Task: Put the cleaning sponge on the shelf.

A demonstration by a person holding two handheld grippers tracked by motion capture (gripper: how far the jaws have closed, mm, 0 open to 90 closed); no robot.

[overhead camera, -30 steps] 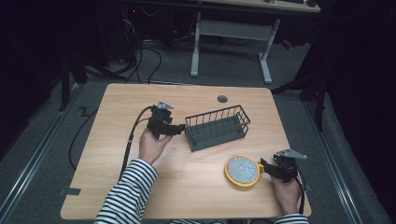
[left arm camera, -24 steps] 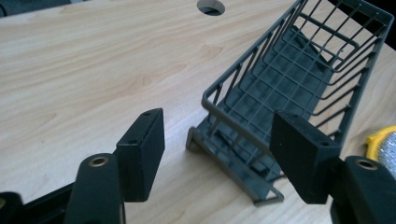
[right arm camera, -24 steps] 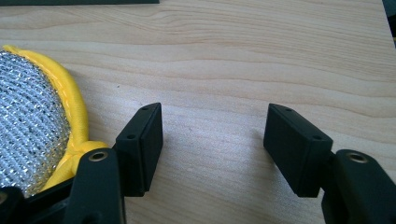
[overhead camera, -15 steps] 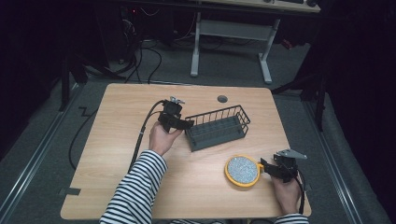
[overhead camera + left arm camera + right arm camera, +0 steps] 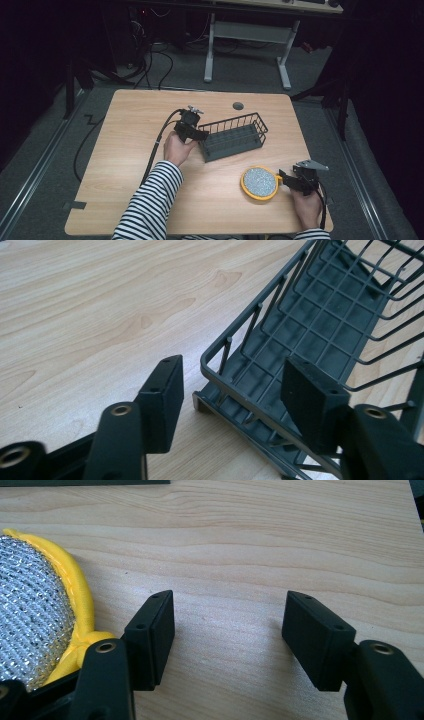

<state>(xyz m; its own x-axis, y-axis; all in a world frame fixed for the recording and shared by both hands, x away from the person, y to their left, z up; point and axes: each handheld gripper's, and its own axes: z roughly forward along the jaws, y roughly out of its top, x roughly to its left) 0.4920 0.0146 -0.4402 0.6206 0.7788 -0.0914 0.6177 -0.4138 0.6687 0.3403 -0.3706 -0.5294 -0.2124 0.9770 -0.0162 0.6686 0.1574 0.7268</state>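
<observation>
A dark grey wire basket (image 5: 233, 136) lies slantwise in the middle of the wooden table (image 5: 130, 130). My left gripper (image 5: 201, 134) is at the basket's left end. In the left gripper view it (image 5: 234, 399) is open, with one jaw outside the corner of the basket (image 5: 320, 315) and the other over its inside, nothing pinched. A round pad (image 5: 258, 183) with a yellow rim and a silvery mesh face lies at the front right. My right gripper (image 5: 283, 178) is just to its right, open (image 5: 227, 635) over bare wood, with the pad (image 5: 30, 615) beside its left jaw.
A small dark round grommet (image 5: 238, 106) is set in the table near its far edge. The left gripper's cable (image 5: 155, 145) trails along the sleeve toward the front. A striped sleeve (image 5: 150, 205) comes in from the bottom. Beyond the table stands a white desk frame (image 5: 245, 35).
My left gripper has moved right, up to the basket's left end, and its jaws now straddle the corner. The right gripper and the pad have stayed put.
</observation>
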